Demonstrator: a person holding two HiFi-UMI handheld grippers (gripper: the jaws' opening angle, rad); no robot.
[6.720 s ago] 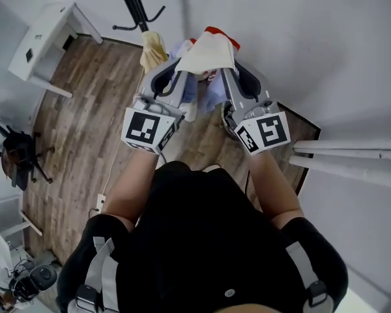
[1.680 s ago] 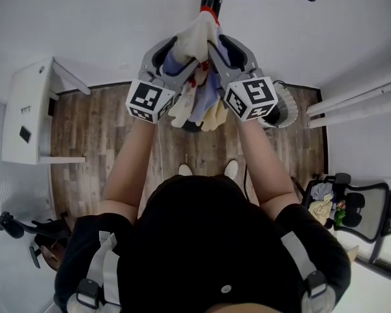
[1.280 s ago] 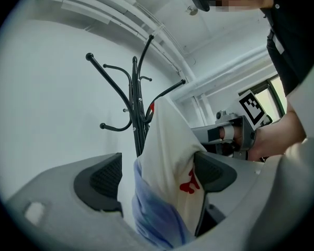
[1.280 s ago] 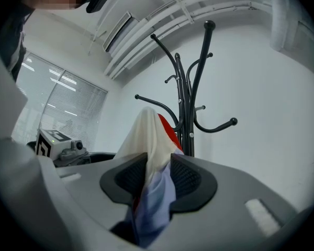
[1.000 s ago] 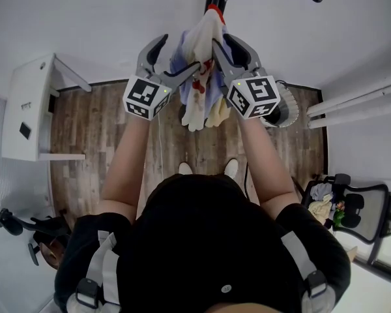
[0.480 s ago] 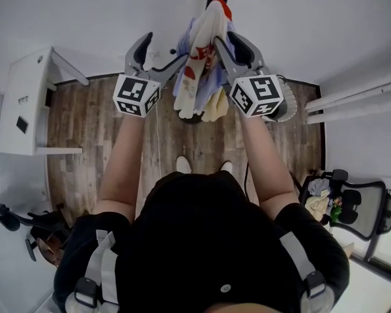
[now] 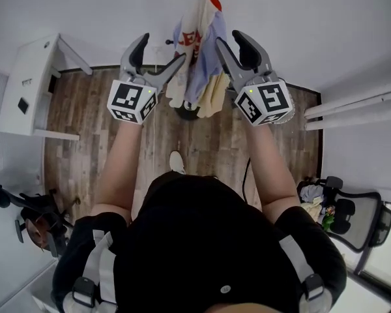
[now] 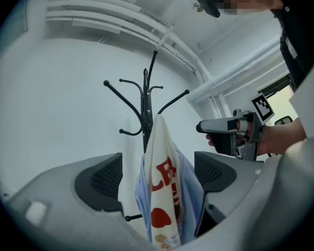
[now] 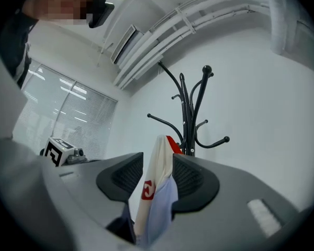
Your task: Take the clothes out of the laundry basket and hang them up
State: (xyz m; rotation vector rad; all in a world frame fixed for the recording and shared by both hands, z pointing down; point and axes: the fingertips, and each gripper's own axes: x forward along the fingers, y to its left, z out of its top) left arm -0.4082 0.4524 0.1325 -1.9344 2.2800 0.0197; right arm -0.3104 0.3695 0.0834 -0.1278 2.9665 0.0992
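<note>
A cream cloth with red print [image 7: 199, 15] hangs from the black coat rack [image 8: 144, 101] over a light blue garment [image 7: 207, 54] and a pale yellow one [image 7: 212, 96]. My left gripper [image 7: 161, 49] stands open just left of the hanging clothes and does not touch them. In the left gripper view the cream cloth [image 8: 159, 177] shows beyond the wide gap of the left gripper [image 8: 158, 174]. My right gripper [image 7: 228, 39] is at the right of the clothes, its jaws opening. In the right gripper view the cream cloth [image 9: 153, 184] hangs in line with the gap of the right gripper [image 9: 156, 175], not pinched.
A white desk [image 7: 32, 77] stands at the left wall. White pipes [image 7: 352, 109] run along the right. An office chair [image 7: 342, 210] carrying small items is at the lower right, another black chair [image 7: 32, 220] at the lower left. Wooden floor [image 7: 85, 142] lies below.
Both grippers have drawn back and apart from the clothes. The left let go of the cream cloth and opened; the right's jaws have widened. The cloth now hangs free on the rack.
</note>
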